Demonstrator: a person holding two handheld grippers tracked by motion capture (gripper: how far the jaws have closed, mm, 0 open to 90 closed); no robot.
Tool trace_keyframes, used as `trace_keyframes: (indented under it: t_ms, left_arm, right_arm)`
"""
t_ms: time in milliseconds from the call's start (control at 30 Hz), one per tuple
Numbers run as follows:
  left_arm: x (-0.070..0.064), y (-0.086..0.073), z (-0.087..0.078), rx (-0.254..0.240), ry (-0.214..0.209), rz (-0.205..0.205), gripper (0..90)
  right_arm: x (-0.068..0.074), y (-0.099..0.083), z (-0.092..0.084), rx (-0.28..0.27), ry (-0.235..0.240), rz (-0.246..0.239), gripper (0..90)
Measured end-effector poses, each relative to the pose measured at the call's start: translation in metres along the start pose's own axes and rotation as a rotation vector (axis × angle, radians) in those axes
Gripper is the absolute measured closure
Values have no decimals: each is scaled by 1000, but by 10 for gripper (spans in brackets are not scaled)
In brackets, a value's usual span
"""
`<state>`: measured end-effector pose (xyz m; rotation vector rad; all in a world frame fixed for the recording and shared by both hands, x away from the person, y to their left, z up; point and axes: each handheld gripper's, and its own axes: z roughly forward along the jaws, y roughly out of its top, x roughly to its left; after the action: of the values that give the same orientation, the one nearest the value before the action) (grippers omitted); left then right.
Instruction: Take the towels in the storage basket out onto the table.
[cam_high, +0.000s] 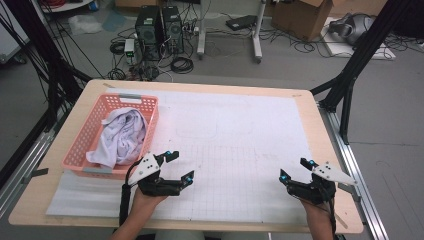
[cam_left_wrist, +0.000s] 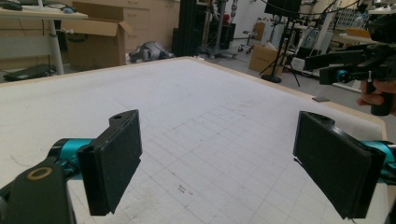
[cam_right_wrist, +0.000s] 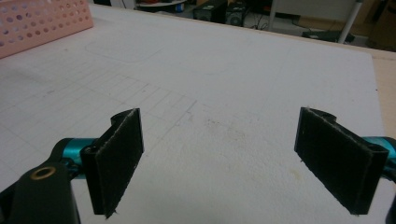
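Two tools are in my hands, both with jaws spread wide and nothing between the pads. My left tool (cam_high: 175, 167) hovers low over the near-left part of the tabletop (cam_high: 240, 125); in the left gripper view its own jaws frame bare gridded sheet, with my other hand and its tool farther off at the upper right. My right tool (cam_high: 295, 170) sits well apart from it, over the near-right part of the same sheet, and its jaws likewise frame bare paper.

Outward from the left tool, the pink basket (cam_high: 80, 145) stands just beside it, to the left and slightly farther from me, its near end almost level with the tool's grey plate. A white cloth (cam_high: 122, 137) lies bunched inside the basket, heaped toward the far end and draping to the near end. The basket's long axis runs away from me, leaning slightly rightward toward the far side.

Finding: the cloth lies far nearer my left tool than my right, which would have to cross most of the sheet. I judge a left-hand reach, up and over the basket's right wall, to be the likely approach.
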<state>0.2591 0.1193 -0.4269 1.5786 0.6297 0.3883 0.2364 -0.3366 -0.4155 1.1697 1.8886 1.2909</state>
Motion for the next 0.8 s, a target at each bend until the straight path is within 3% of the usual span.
trace_keyframes:
  t_ms: [400,800]
  left_arm:
    - [0,-2,2,7,-6,-12,160]
    - [-2,1,-2,5,0,6,161]
  right_arm:
    - [-1,-1,1,3,8,-2,144]
    - [-1,-2,-1,-4,17,40,143]
